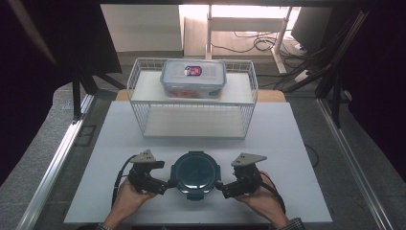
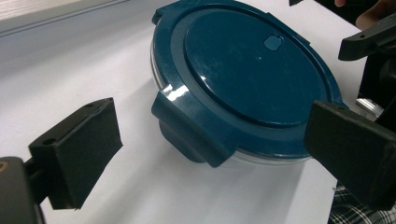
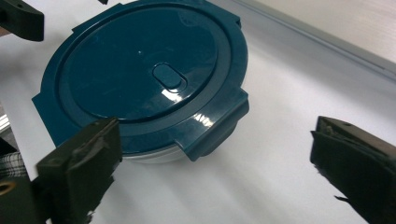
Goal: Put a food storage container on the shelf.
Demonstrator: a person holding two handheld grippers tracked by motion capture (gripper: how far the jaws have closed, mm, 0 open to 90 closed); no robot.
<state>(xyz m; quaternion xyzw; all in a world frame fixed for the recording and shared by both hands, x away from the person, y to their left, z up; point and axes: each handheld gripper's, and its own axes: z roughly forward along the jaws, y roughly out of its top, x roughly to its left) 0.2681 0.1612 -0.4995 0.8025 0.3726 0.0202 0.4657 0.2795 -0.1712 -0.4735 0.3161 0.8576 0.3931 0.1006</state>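
On white table [image 1: 287, 143], near person's edge: round container with dark blue lid [image 1: 195, 173], between both grippers. Left gripper [image 1: 168, 183] jaws spread wide, flanking side latch, no contact seen. Right gripper [image 1: 220, 185] jaws spread wide at opposite latch, holding nothing.

Contents of the round container [image 1: 195, 173] beneath its blue lid [image 2: 252, 65], and the rectangular box's label [image 1: 193, 71] too small to read

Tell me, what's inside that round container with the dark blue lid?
Its contents cannot be seen: the dark blue lid covers the round container completely, latches folded down. A thin strip of clear wall shows beneath the rim, revealing nothing. The left gripper and right gripper flank it, open.
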